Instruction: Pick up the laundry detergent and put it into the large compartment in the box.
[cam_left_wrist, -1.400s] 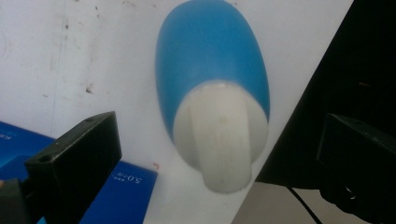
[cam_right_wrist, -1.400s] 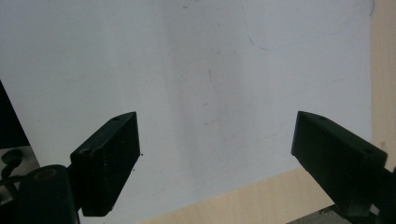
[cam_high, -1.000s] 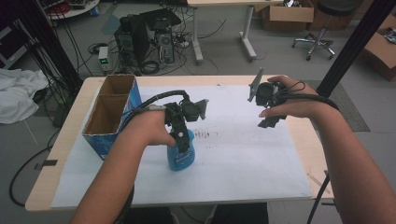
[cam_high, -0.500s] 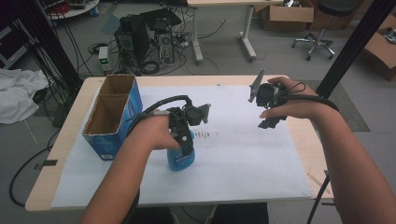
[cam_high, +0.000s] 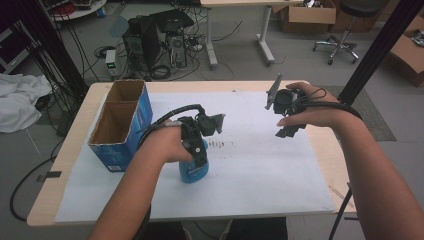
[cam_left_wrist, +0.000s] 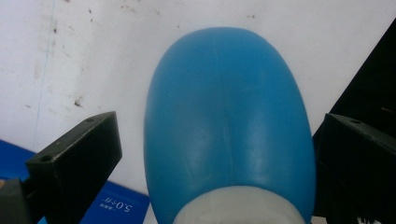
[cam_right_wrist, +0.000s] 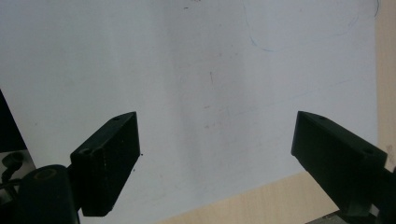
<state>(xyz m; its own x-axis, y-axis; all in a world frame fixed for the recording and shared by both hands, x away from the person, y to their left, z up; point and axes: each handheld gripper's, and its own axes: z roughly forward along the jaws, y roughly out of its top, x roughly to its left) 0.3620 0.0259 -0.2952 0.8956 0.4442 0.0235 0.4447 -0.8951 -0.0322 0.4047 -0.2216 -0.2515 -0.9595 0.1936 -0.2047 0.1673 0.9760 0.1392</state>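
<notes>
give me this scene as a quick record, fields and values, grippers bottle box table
left hand-held gripper: open, jaws standing either side of the blue bottle, a gap visible on the left side
blue bottle: blue body with a whitish band near the camera, on the white sheet
right hand-held gripper: open, nothing between its jaws, over the white sheet
white sheet: covers most of the table, marked with small stains
blue box: open-topped, two compartments, left part of the table
table: light wood
</notes>
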